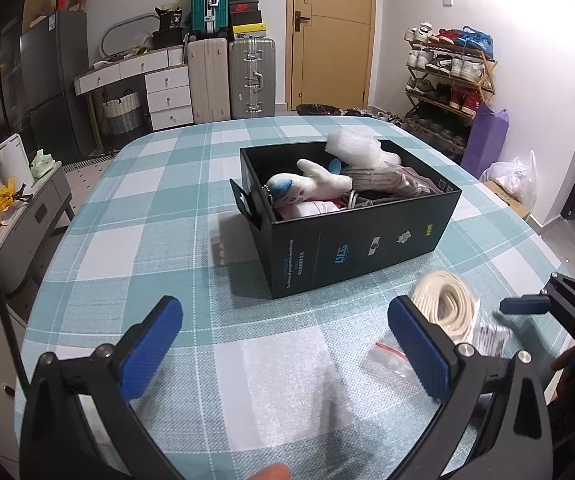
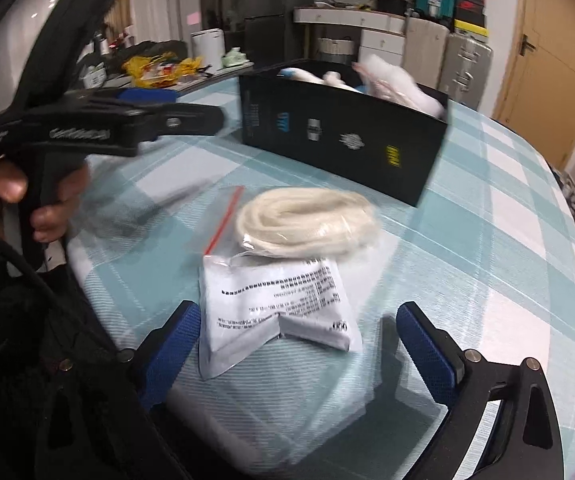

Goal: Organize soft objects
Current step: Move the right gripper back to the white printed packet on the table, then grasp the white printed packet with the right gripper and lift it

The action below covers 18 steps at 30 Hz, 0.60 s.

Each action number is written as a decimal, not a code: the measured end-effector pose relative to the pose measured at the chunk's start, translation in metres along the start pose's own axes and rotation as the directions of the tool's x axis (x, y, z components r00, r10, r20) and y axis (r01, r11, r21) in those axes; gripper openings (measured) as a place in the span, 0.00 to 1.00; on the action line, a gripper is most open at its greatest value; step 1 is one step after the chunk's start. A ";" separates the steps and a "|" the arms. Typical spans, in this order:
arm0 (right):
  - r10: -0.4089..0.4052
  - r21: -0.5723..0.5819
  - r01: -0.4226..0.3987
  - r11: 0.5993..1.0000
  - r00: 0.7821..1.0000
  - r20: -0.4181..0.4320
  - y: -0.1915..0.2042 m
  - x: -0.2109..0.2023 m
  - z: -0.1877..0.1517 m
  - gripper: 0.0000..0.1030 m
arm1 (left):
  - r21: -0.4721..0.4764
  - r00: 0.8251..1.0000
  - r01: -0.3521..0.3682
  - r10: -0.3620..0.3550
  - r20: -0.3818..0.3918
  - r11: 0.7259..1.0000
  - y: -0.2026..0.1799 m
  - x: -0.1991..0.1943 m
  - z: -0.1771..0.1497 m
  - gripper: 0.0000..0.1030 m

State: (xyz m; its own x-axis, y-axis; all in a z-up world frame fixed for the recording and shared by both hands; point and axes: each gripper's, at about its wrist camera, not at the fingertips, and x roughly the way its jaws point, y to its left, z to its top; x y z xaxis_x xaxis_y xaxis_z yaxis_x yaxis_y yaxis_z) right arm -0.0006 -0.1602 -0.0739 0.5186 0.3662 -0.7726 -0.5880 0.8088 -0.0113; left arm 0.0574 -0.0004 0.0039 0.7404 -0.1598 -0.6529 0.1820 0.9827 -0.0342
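While the black box [image 1: 351, 240] on the bench [image 1: 159, 216] already holds soft toys, the right hand-held gripper [image 2: 299, 344], jaws spread wide, straddles the bagged rope coil [image 2: 307, 220] lying just before the box, apparently poised to close; the left hand-held gripper [image 1: 283, 344] hangs open and empty.

A coil of cream rope [image 2: 307, 222] in a clear zip bag [image 2: 275, 304] with a printed white label lies flat on the table, just beside the black box [image 1: 351, 236]. The box holds a white plush toy [image 1: 307, 186], bubble wrap [image 1: 357, 150] and other soft items.
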 end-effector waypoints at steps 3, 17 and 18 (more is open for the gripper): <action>-0.017 0.024 0.017 1.000 1.000 0.002 -0.009 0.001 0.000 0.94 | 0.007 1.000 0.005 -0.005 -0.001 1.000 -0.001 0.000 0.000 1.00; 0.015 -0.010 -0.015 1.000 0.999 0.029 -0.007 0.003 0.009 0.59 | 0.031 1.000 0.022 -0.022 -0.017 0.999 -0.012 0.005 0.003 1.00; 0.017 -0.007 -0.017 1.000 0.999 0.031 -0.008 0.002 0.008 0.57 | 0.031 1.000 0.024 -0.023 -0.018 0.999 -0.012 0.005 0.003 1.00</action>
State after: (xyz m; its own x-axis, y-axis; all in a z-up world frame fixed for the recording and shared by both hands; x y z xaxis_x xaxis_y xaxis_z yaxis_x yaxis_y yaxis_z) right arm 0.0104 -0.1619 -0.0703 0.5276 0.3939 -0.7527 -0.6009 0.7993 -0.0028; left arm 0.0608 -0.0136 0.0029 0.7244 -0.1809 -0.6653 0.2192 0.9753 -0.0265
